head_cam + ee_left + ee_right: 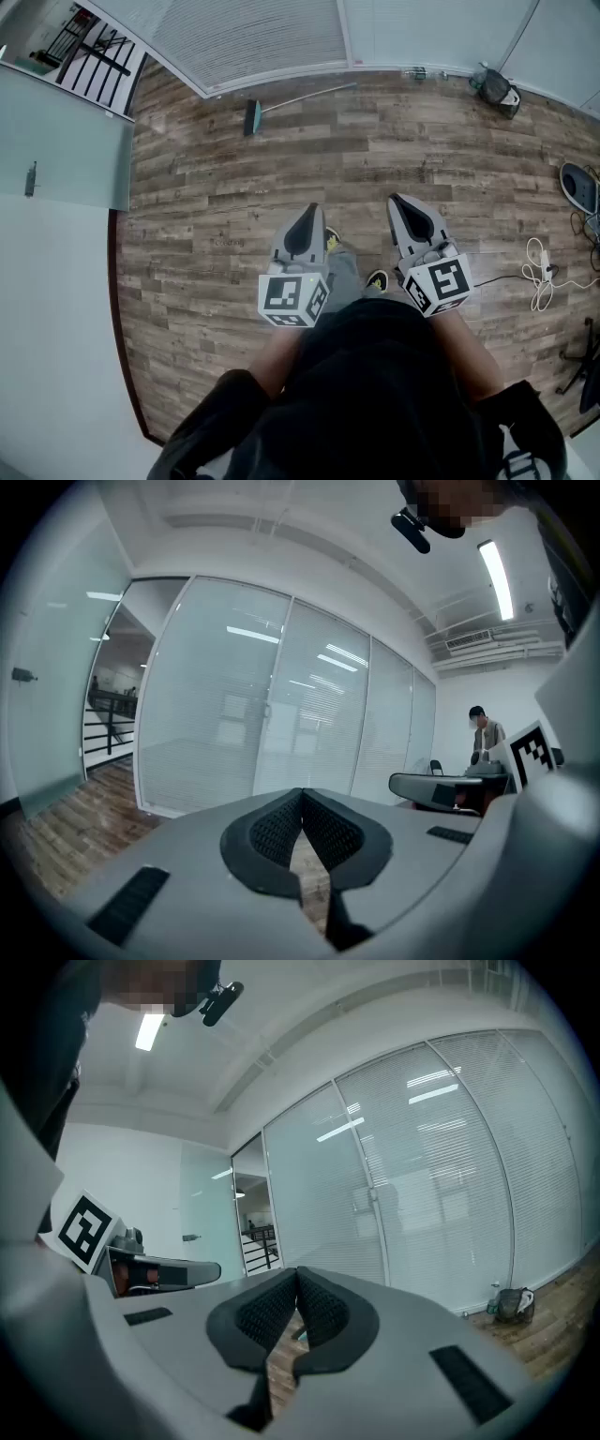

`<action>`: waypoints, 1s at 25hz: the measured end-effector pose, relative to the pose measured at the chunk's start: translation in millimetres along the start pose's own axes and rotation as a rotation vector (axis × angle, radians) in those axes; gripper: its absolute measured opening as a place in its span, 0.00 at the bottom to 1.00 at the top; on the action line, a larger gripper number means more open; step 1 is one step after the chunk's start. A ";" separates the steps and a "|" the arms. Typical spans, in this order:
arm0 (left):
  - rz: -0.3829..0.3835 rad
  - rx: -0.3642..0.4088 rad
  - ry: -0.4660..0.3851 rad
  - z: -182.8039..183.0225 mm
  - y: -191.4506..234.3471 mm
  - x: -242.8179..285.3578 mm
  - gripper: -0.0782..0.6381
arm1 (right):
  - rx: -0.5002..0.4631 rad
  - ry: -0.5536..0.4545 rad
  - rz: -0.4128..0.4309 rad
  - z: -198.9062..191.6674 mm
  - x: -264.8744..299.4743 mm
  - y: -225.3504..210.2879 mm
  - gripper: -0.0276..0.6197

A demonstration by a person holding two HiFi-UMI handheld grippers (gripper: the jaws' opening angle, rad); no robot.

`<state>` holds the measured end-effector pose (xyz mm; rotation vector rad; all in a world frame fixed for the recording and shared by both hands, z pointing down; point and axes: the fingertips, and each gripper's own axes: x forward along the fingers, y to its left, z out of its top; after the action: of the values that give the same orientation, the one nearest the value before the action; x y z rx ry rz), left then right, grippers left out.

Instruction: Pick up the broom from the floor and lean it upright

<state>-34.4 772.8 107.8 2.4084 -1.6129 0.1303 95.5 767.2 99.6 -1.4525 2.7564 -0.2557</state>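
The broom (253, 116) lies flat on the floor (216, 216), well ahead of the person. Its head is just beside the foot of the glass wall (253, 37), and its thin handle slants off to the right along that wall.

A wide stretch of plank floor runs between the broom and the two grippers. The glass wall bounds it on the far side. On the left, a dark curved skirting runs below a glass door (66, 141) and a white wall.

Further right along the glass wall stand a bottle (415, 72) and a dark bag (495, 89). The right edge is more crowded, with a round flat device (579, 186), a coiled white cable (539, 274) and a chair base (583, 364).

The left gripper (308, 214) and right gripper (397, 201) are held side by side above the person's shoes (378, 279), both aimed toward the wall. Each has its ribbed pads pressed together at the tips, with nothing between them.

Each gripper carries a cube (292, 298) faced with black-and-white square patterns.

In the left gripper view, another person (484, 738) stands far off at a desk.
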 end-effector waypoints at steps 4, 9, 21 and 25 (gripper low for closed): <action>-0.004 -0.002 0.005 1.3 -0.9 7.6 0.14 | 0.004 0.018 -0.014 -0.5 3.5 -6.8 0.07; -0.011 0.008 0.020 2.6 6.7 19.1 0.14 | 0.015 0.027 -0.030 -4.0 14.8 -14.2 0.07; -0.029 -0.001 0.047 12.1 51.8 71.6 0.14 | 0.020 0.028 -0.033 -4.5 71.0 -26.5 0.07; -0.045 -0.010 0.034 22.5 73.5 95.9 0.14 | 0.037 0.048 -0.043 -3.9 105.5 -34.9 0.07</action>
<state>-66.2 654.4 116.7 2.4197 -1.5398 0.1532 63.8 661.8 115.3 -1.5178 2.7439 -0.3446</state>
